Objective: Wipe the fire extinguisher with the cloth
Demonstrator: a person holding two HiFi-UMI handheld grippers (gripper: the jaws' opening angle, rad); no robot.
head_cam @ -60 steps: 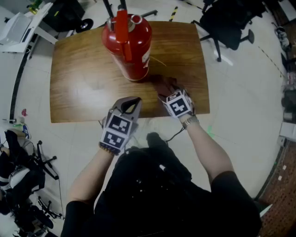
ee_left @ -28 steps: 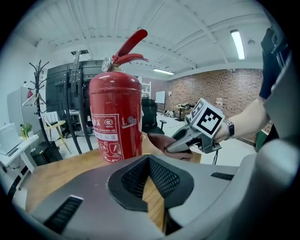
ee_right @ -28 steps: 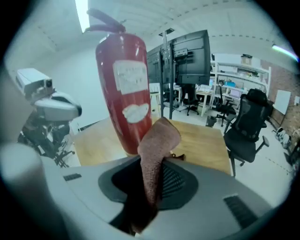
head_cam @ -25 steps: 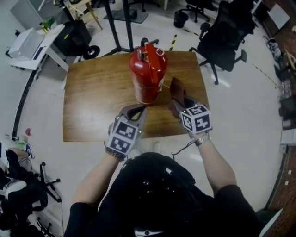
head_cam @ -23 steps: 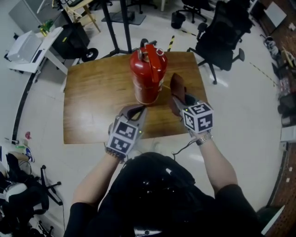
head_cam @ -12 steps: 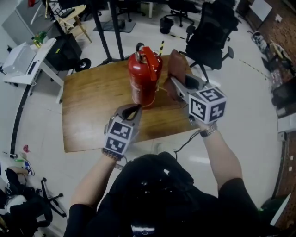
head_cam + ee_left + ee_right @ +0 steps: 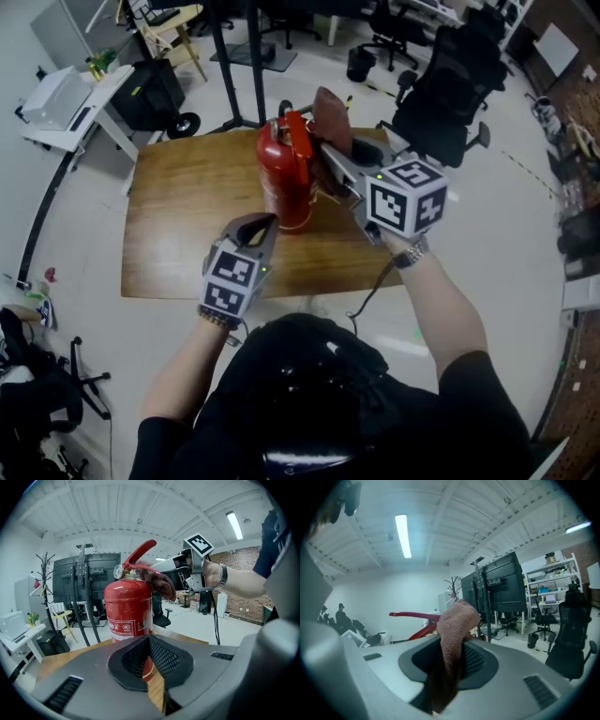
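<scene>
Nearest the person, the left gripper point(image 7: 260, 222) hovers over the near edge of the wooden table point(image 7: 178, 216), its jaws pressed together with nothing between them. In its own view they cover the base of the fire extinguisher point(image 7: 126, 613), which stands upright near the table's middle. Further right and higher, the right gripper point(image 7: 328, 161) clamps a brown cloth point(image 7: 333, 111), whose upper fold reaches the extinguisher's head. Whether it presses there is hard to tell. From the right gripper view only the red lever point(image 7: 412, 616) shows, the cylinder hidden behind cloth and jaws. Beyond the table's far right corner stands a black office chair point(image 7: 445, 84).
</scene>
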